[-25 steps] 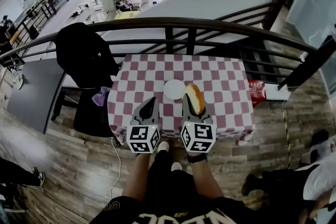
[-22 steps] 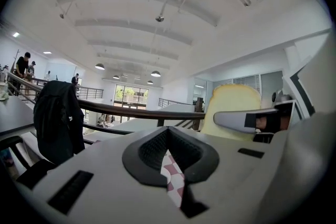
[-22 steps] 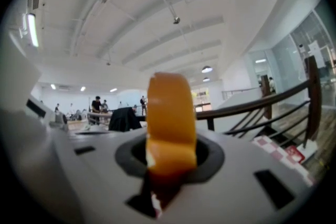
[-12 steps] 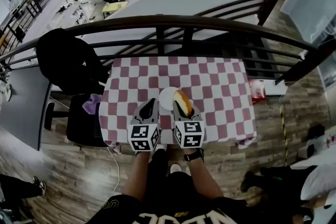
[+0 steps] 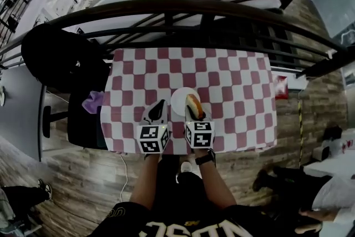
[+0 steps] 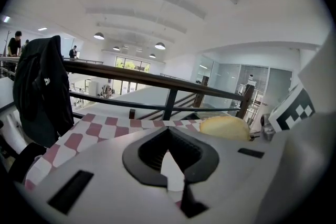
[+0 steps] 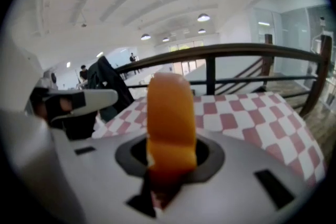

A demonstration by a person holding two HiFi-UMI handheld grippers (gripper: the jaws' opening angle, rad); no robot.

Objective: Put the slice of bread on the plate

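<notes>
A table with a red-and-white checked cloth (image 5: 233, 80) carries a white plate (image 5: 178, 98) near its front edge. My right gripper (image 5: 194, 114) is shut on the slice of bread (image 5: 193, 103), holding it on edge over the plate's right part. In the right gripper view the golden-crusted slice of bread (image 7: 170, 123) stands upright between the jaws of my right gripper (image 7: 170, 153). My left gripper (image 5: 160, 105) hovers just left of the plate, shut, holding nothing. In the left gripper view, beyond my left gripper (image 6: 169, 131), the slice of bread (image 6: 226, 127) shows at the right.
A dark metal railing (image 5: 194, 8) runs behind the table. A black jacket (image 5: 61, 58) hangs over a chair at the left, with a purple cloth (image 5: 93, 101) below it. A red packet (image 5: 281, 87) lies beyond the table's right edge. Wooden floor surrounds the table.
Both grippers have come down and nearer the table. The bread has moved from beside the plate's right rim to over the plate.
</notes>
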